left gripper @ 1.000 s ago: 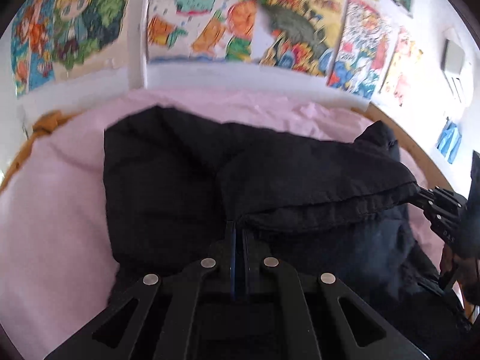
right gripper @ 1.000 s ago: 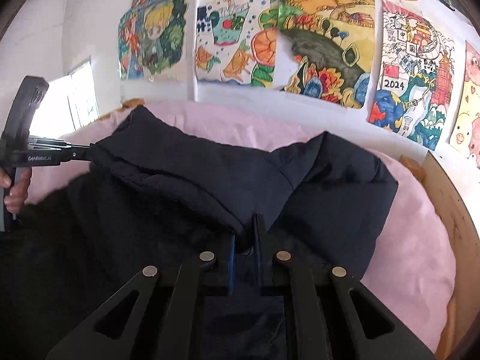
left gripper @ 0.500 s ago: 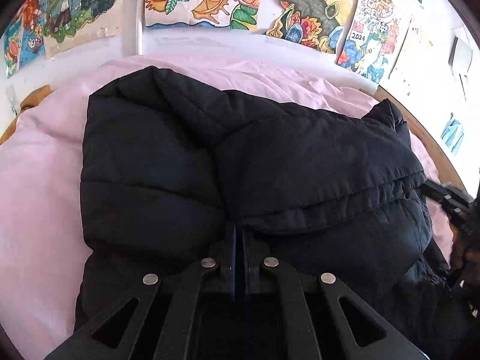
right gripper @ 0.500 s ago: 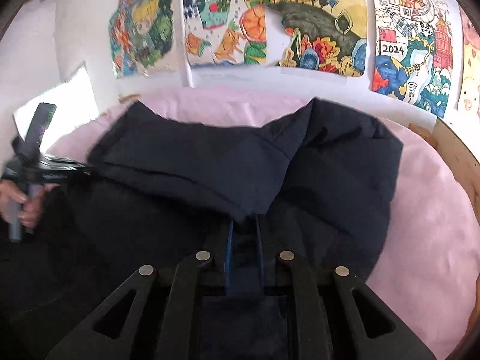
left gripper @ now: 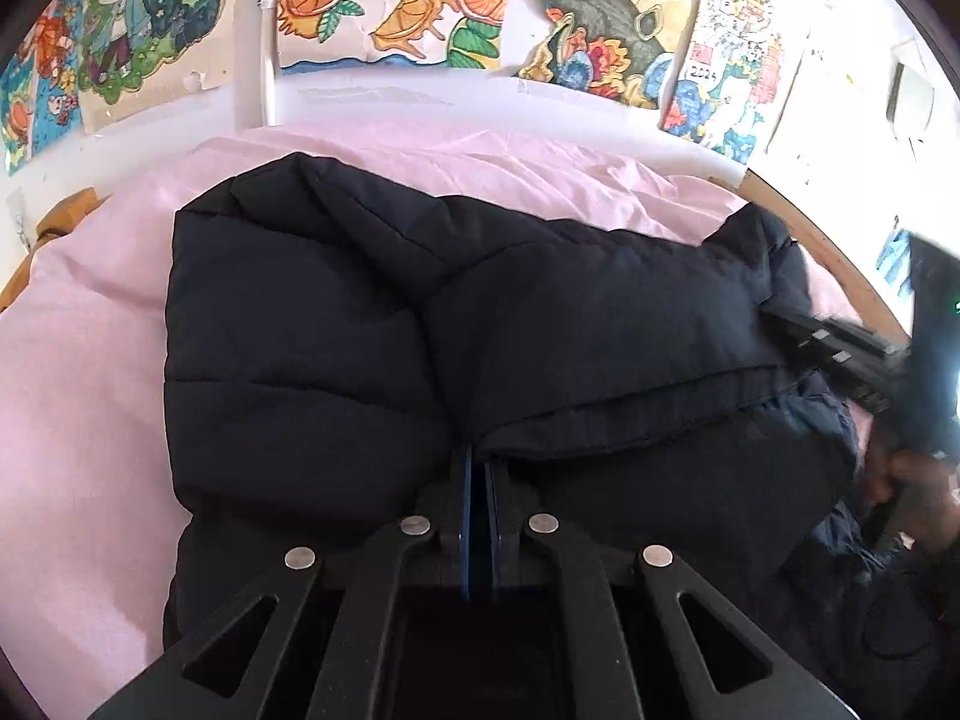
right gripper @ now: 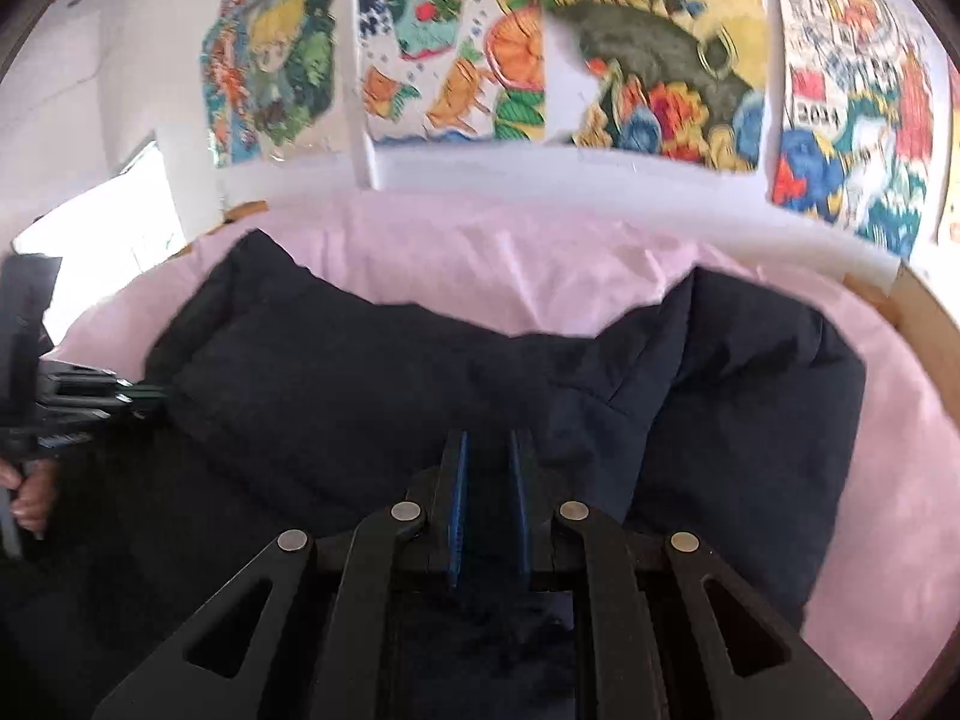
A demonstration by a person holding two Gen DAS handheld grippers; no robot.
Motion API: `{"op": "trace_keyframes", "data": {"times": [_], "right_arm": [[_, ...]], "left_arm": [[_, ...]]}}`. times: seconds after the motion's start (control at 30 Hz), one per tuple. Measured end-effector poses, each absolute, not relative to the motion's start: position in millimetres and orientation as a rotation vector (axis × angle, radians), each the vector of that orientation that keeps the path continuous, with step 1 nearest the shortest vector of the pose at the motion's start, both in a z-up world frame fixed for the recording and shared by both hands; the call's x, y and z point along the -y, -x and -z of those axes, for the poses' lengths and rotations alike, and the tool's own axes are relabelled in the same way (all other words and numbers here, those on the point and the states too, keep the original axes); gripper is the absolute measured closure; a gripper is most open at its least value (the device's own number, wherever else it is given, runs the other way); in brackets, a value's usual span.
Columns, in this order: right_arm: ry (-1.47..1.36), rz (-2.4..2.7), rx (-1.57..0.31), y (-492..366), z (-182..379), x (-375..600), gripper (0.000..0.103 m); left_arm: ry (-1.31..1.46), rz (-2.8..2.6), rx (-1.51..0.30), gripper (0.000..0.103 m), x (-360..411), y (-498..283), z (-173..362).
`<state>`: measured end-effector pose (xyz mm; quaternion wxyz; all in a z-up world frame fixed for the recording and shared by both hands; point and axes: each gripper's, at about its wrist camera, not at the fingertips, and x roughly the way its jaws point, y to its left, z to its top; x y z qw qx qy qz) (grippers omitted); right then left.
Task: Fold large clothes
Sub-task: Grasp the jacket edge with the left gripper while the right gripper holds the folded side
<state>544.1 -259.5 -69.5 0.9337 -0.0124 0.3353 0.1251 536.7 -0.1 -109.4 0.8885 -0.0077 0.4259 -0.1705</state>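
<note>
A black padded jacket (left gripper: 336, 360) lies on the pink bed sheet (left gripper: 90, 360), with its near hem folded over onto its body. My left gripper (left gripper: 478, 456) is shut on the folded hem at its left end. My right gripper (right gripper: 489, 444) has its fingers slightly apart, with jacket fabric (right gripper: 360, 396) lying at and between the tips. The right gripper also shows at the right edge of the left wrist view (left gripper: 840, 348), at the hem's other end. The left gripper shows at the left edge of the right wrist view (right gripper: 144, 399).
The bed has a wooden rim (right gripper: 924, 312) on the right and a white wall with colourful drawings (left gripper: 384, 18) behind it. Pink sheet lies bare to the left (left gripper: 72, 420) and far side (right gripper: 480, 264) of the jacket.
Both grippers carried the hem forward and down, so the fold now lies flatter on the jacket. The right gripper's fingers have parted slightly; the left stays shut.
</note>
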Motion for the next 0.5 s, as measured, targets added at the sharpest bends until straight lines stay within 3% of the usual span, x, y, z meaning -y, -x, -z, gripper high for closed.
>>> {"op": "trace_keyframes", "data": {"times": [0.2, 0.3, 0.33, 0.43, 0.5], "right_arm": [[0.009, -0.257, -0.676, -535, 80, 263, 0.090], [0.020, -0.249, -0.671, -533, 82, 261, 0.090], [0.027, -0.245, -0.669, -533, 83, 260, 0.090], [0.045, -0.235, -0.666, -534, 84, 258, 0.090], [0.051, -0.233, -0.666, -535, 85, 257, 0.090]], "left_arm": [[0.047, 0.469, -0.822, 0.095, -12, -513, 72], [0.058, 0.523, -0.741, 0.074, -4, -511, 51], [0.052, 0.516, -0.732, 0.060, 2, -515, 48], [-0.011, 0.492, -0.776, 0.060, 33, -541, 53], [-0.063, 0.429, -0.837, 0.065, 51, -562, 67]]}}
